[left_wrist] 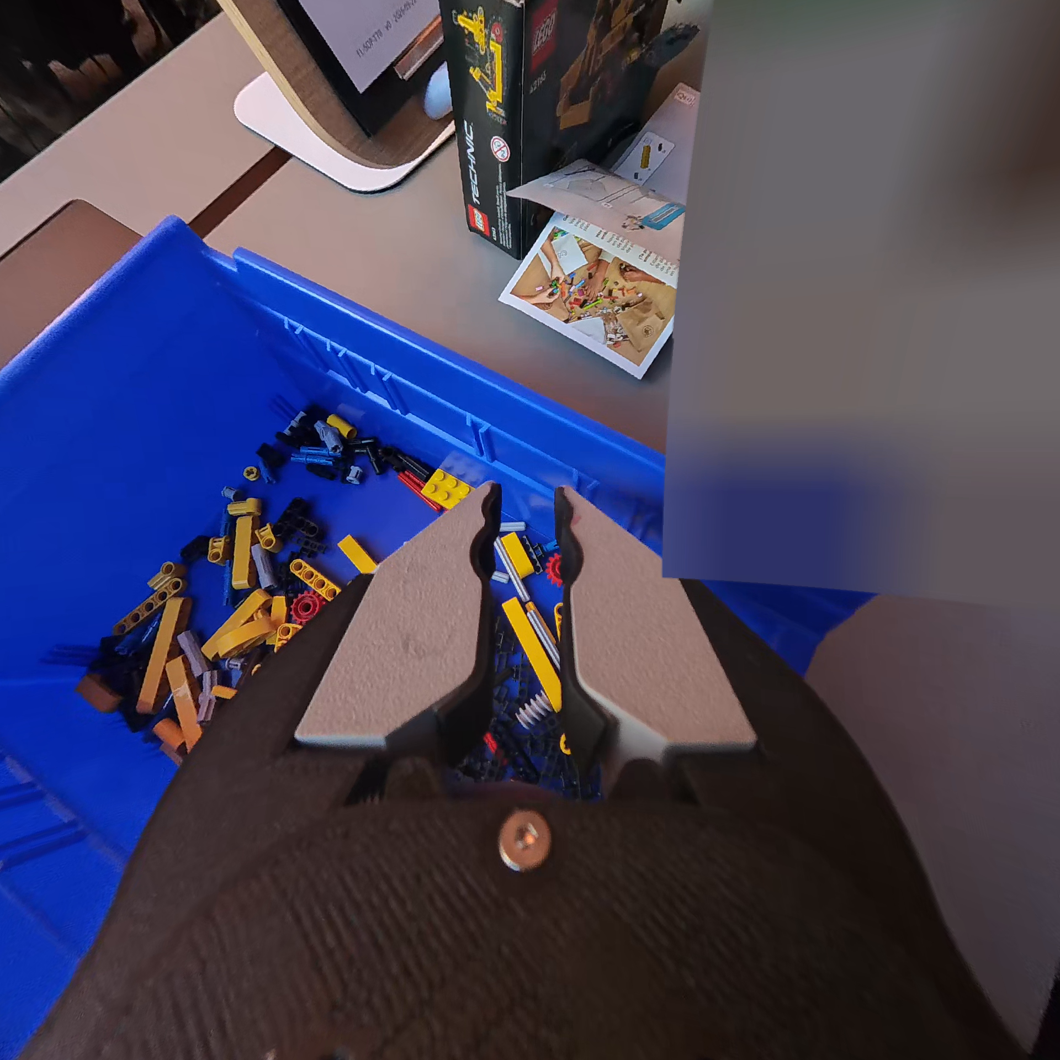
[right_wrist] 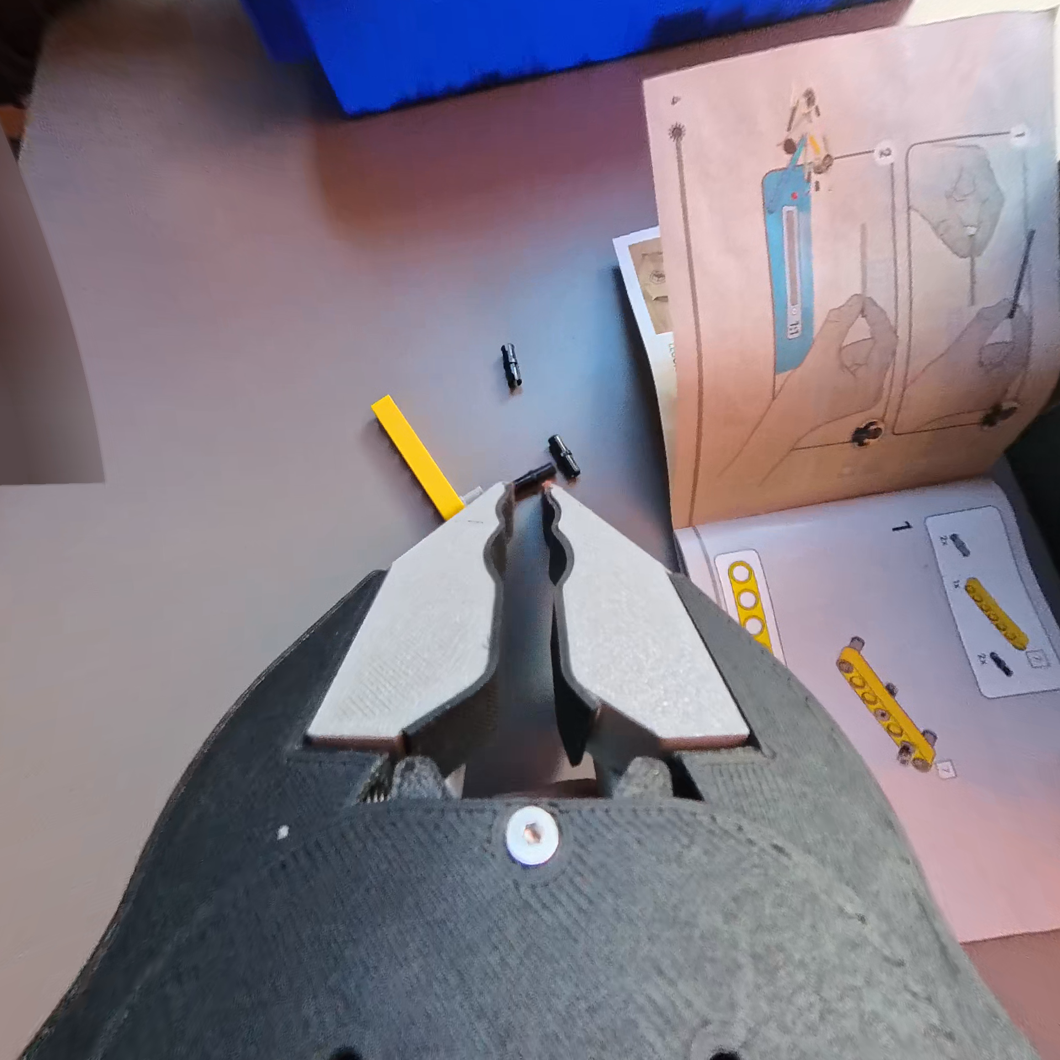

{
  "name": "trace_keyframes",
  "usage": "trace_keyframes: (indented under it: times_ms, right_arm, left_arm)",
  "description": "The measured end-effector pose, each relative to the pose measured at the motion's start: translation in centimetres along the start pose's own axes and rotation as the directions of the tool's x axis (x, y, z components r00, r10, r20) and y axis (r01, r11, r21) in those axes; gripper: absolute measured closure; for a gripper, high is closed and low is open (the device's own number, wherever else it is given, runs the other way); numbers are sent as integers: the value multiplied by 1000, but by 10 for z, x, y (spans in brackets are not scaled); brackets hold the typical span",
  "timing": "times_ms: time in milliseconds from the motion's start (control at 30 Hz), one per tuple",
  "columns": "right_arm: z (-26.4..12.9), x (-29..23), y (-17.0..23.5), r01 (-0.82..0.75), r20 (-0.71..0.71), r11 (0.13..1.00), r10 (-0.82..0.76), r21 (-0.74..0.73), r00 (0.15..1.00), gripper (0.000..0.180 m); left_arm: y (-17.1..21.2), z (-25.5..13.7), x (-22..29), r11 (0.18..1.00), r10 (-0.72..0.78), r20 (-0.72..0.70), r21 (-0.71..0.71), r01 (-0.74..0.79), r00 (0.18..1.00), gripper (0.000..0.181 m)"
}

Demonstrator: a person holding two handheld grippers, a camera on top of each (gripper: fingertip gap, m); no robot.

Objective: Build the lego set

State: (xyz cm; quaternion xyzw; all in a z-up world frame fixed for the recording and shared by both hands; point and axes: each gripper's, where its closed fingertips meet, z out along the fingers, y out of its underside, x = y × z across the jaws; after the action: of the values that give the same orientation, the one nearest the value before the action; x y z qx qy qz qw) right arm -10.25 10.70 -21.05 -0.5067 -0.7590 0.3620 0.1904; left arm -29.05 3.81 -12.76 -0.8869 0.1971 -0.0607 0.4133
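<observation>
In the left wrist view a blue bin (left_wrist: pixel 172 355) holds several loose yellow, black, grey and red Lego Technic pieces (left_wrist: pixel 241 602). My left gripper (left_wrist: pixel 526 496) hangs over the bin's right part, jaws apart and empty. In the right wrist view my right gripper (right_wrist: pixel 529 487) is low over the table, jaws nearly together, with a black pin (right_wrist: pixel 533 475) caught across its tips. A yellow beam (right_wrist: pixel 416 453) lies just left of the tips. Two more black pins (right_wrist: pixel 510 364) (right_wrist: pixel 565 456) lie on the table beyond.
The open instruction booklet (right_wrist: pixel 860 315) lies to the right of my right gripper, and the blue bin's wall (right_wrist: pixel 487 51) stands behind. A black Lego box (left_wrist: pixel 516 115), a leaflet (left_wrist: pixel 596 292) and a wooden stand (left_wrist: pixel 321 115) are beyond the bin. Spacing between my two grippers at the tips: around 25 centimetres.
</observation>
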Motion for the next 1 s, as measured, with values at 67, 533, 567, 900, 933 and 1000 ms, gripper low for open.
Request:
trace_keyframes:
  times_ms: [67,533,567,900,933,1000]
  right_arm:
    - [1,0,-2,11,-10,1000,-11,1,1000,174]
    - [-6,11,-5,-46,-40,998,48,50,998,173]
    - [-5,8,-5,-31,-31,999,32,44,999,174]
    - [-3,5,-8,3,-36,999,-1,51,999,172]
    - [-5,5,-10,7,-38,998,-5,66,999,171]
    - [-7,5,-10,20,-43,997,-16,74,999,171]
  left_arm:
    - [1,1,1,1000,2,-2,-3,-2,1000,164]
    - [1,1,0,1000,-4,-5,1,4,1000,164]
    - [2,2,0,1000,-3,-5,-2,3,1000,164]
    - [3,2,1,1000,-2,-6,-5,2,1000,164]
    - [3,2,1,1000,-1,-6,-4,1,1000,164]
    - [2,2,1,1000,-1,-7,-2,1,1000,164]
